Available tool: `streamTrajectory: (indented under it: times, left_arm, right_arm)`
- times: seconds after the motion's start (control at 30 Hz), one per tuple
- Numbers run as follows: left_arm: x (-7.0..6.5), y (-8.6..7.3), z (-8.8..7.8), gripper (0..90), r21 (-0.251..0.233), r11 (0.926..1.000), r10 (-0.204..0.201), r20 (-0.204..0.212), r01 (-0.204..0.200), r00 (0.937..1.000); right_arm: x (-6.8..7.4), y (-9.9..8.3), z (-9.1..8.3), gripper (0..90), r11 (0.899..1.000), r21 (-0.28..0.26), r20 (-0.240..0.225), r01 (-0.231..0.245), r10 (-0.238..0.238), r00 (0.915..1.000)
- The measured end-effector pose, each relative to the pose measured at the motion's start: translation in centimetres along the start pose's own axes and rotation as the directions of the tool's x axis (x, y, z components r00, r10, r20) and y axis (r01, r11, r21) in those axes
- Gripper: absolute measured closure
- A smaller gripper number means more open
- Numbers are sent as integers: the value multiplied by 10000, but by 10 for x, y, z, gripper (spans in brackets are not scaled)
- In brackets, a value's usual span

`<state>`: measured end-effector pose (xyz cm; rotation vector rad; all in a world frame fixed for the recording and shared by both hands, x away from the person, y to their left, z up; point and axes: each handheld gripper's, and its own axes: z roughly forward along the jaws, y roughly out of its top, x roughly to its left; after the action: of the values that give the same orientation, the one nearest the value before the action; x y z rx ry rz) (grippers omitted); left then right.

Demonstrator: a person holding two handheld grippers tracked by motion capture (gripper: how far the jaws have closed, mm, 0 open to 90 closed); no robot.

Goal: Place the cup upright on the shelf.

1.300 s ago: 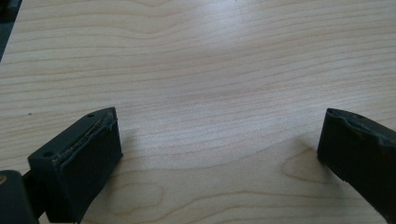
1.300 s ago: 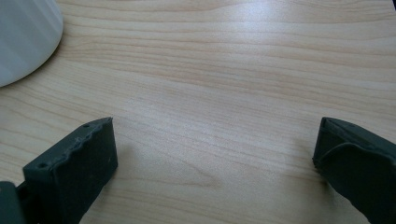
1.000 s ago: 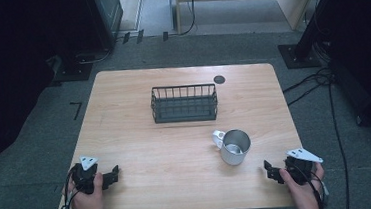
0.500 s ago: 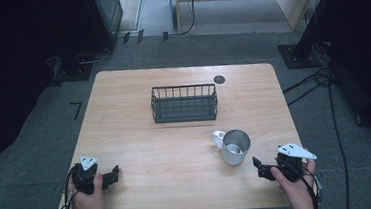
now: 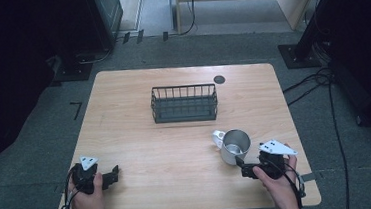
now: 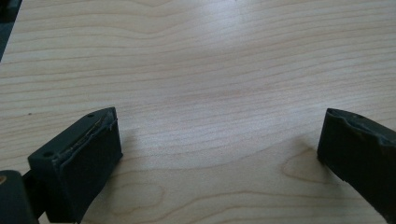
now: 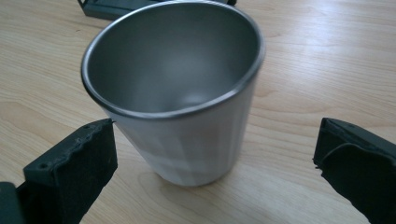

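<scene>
black jaws on your right gripper are sitting wide apart, with the steel mug standing upright just ahead between them, nothing touching it. from above, that mug is resting on the wooden table near your right hand, handle pointing away toward the wire basket at mid-table. your left gripper is also gaping open, hovering over bare wood at the near left corner.

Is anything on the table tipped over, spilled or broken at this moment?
Nothing stands out. The metal cup stands upright and looks empty, the wire basket sits level, and the wooden table shows no spill. The right gripper is close to the cup, jaws open.
</scene>
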<state>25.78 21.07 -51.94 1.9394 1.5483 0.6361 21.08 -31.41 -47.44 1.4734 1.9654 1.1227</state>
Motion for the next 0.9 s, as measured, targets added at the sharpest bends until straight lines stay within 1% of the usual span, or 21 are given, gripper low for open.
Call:
streamTrajectory:
  times: [0.03,0.1,0.27,0.3,0.37,0.4,0.57,0.6,0.77,0.8,0.9]
  left_arm:
    - [0,0,0,0,16,10000,19,-2,-19,10000]
    - [0,0,0,0,-2,10000,-2,-1,2,10000]
    - [0,0,0,0,-1,10000,-1,-1,1,10000]
    - [0,0,0,0,-1,10000,-2,-1,2,10000]
    - [0,0,0,0,15,10000,18,-1,-18,10000]
    - [0,0,0,0,0,10000,-3,1,3,10000]
    - [0,0,0,0,2,10000,2,0,-2,10000]
    - [0,0,0,0,1,10000,0,-1,0,10000]
    - [0,0,0,0,-1,10000,1,0,-1,10000]
    - [0,0,0,0,0,10000,3,-1,-3,10000]
    - [0,0,0,0,1,10000,1,0,-1,10000]
  right_arm:
    - [4,2,4,0,10000,-7,-8,45,-45,10000]
    - [7,3,6,0,10000,-16,-21,-7,7,10000]
    - [11,6,11,0,10000,-1,-19,-18,18,10000]
    - [14,7,15,0,9999,107,92,-3,2,10000]
    - [14,7,16,0,9999,101,121,-4,3,9999]
    - [16,9,18,0,9999,58,140,-159,158,9998]
    - [20,11,24,0,9998,116,337,-174,170,9993]
    - [22,11,27,0,9995,141,437,-295,288,9986]
    - [23,12,32,0,9988,118,545,-469,462,9974]
    - [25,12,35,0,9981,143,661,-605,595,9960]
    - [27,12,38,0,9974,217,793,-684,665,9946]
